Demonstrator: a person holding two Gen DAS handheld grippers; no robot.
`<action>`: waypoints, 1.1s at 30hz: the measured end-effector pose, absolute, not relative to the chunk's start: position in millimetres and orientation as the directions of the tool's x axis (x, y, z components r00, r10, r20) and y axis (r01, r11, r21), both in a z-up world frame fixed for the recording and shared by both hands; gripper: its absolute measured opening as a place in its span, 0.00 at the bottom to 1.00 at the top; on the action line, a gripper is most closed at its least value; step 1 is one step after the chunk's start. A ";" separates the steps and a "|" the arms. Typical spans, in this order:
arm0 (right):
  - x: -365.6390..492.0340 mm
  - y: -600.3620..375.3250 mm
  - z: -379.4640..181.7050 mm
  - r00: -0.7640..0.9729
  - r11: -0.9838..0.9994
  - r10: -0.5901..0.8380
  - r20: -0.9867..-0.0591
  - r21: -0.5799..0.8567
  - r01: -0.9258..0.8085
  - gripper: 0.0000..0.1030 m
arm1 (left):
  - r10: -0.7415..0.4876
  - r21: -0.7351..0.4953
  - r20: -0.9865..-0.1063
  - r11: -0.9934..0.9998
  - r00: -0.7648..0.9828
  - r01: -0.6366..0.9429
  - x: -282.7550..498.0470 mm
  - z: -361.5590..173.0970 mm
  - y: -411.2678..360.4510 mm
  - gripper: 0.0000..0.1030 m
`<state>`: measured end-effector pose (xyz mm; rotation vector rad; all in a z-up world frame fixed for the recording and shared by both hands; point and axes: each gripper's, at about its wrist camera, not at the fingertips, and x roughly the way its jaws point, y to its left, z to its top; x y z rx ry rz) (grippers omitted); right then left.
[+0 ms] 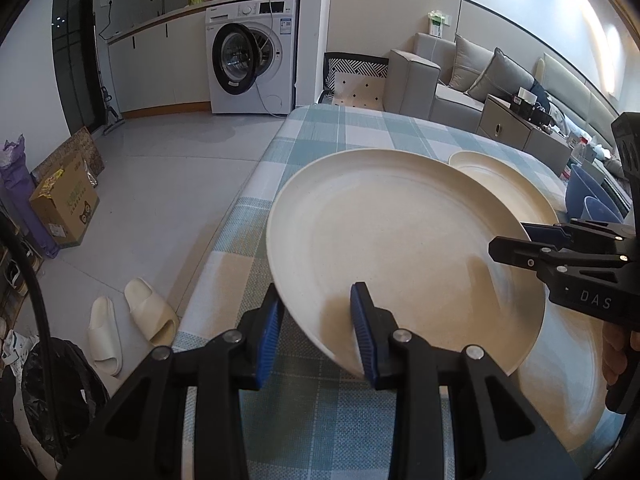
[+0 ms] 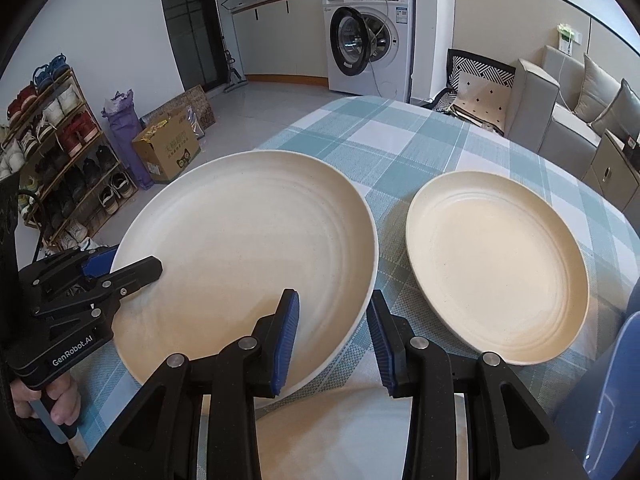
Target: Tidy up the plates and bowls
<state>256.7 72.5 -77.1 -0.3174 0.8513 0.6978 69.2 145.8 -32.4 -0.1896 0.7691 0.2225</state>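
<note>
A large cream plate (image 1: 400, 240) (image 2: 248, 240) hangs tilted just above the checked tablecloth (image 2: 380, 140). My left gripper (image 1: 318, 336) (image 2: 120, 270) is shut on its left rim, and my right gripper (image 2: 334, 340) (image 1: 516, 240) is shut on the opposite rim. Under it a second large cream plate (image 1: 572, 380) (image 2: 340, 428) lies on the cloth, mostly hidden. A smaller cream plate (image 2: 496, 268) (image 1: 492, 176) rests flat to the right. Blue bowls (image 1: 588, 196) (image 2: 616, 380) stand at the table's right edge.
The table's left edge drops to the floor, where pale slippers (image 1: 132, 320) and a cardboard box (image 2: 168, 152) lie. A shoe rack (image 2: 60, 152) stands far left. A washing machine (image 2: 372, 40) and a grey sofa (image 1: 460, 80) are beyond the table.
</note>
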 end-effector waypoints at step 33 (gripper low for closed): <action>190.7 12.6 -14.3 0.559 0.780 0.448 -0.697 -0.001 -0.626 0.35 | 0.094 -0.070 -0.611 0.982 0.786 -0.173 38.7 21.0 108.4 0.32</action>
